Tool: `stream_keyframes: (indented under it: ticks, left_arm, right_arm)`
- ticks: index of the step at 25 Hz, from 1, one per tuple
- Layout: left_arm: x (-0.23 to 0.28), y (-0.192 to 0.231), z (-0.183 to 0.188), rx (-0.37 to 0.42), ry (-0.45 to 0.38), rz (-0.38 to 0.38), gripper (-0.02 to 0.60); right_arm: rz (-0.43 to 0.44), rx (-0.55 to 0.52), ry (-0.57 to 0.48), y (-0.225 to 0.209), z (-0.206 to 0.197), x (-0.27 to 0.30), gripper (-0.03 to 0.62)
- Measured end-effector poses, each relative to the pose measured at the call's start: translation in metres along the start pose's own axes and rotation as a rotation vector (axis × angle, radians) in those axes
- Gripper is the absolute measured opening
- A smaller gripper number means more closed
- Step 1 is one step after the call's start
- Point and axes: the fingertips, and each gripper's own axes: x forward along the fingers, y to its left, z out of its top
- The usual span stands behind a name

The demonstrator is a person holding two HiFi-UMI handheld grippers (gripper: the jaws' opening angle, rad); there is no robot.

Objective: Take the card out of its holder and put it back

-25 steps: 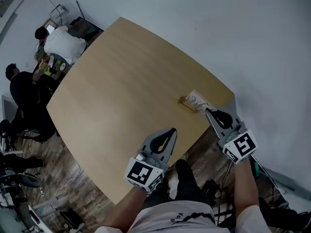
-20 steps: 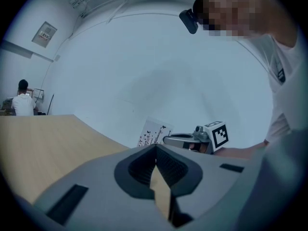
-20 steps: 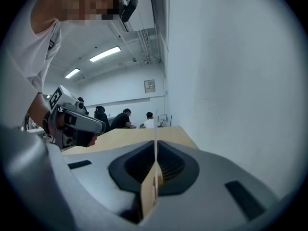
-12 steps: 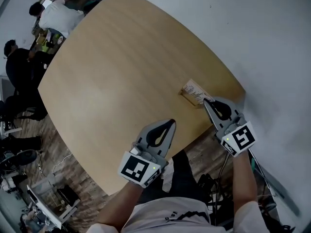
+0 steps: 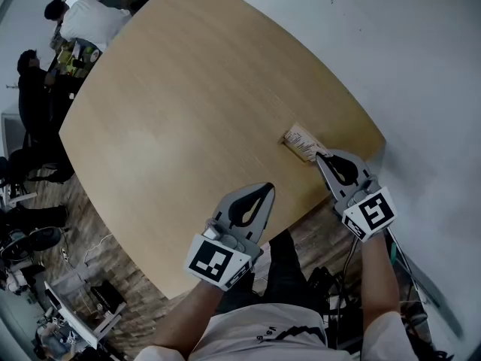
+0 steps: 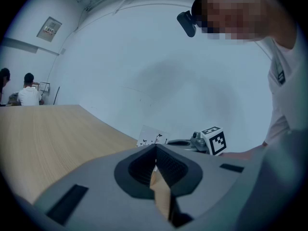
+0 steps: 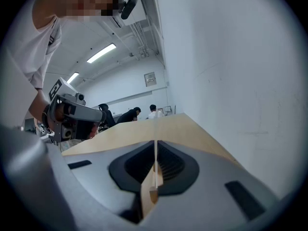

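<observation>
A white printed card [image 5: 304,143] stands in a small wooden holder [image 5: 288,137] near the right edge of the wooden table [image 5: 188,111]. My right gripper [image 5: 319,157] meets the card's near corner. In the right gripper view the card's thin white edge [image 7: 155,148] runs straight between the shut jaws. My left gripper [image 5: 265,191] hovers over the table's near edge, left of the card, shut and empty. The left gripper view shows the card [image 6: 153,137] beyond the closed jaw tips, with the right gripper's marker cube [image 6: 214,140] beside it.
A white wall [image 5: 421,66] runs close along the table's right side. Two people [image 5: 83,17] sit at a cluttered desk far off at the upper left. Wood floor and cables [image 5: 98,254] lie beyond the table's near edge.
The head view has shifted a little. The right gripper stays at the card and the left gripper has barely moved.
</observation>
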Motion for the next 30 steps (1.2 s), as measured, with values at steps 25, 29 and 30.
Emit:
stream_keyframes:
  ticks: [25,29,30]
  left_arm:
    - [-0.002,-0.003,-0.001,-0.015,0.001,0.003,0.012]
    - [-0.002,-0.006,-0.003,-0.014,0.004,-0.003,0.012]
    - [-0.002,-0.007,-0.002,-0.013,0.0,-0.006,0.012]
  right_arm:
    - [0.019,-0.027,0.039,0.0,-0.014,0.0,0.025]
    - [0.016,-0.03,0.051,-0.001,-0.017,0.0,0.025]
    - [0.016,-0.027,0.058,-0.001,-0.019,0.0,0.025]
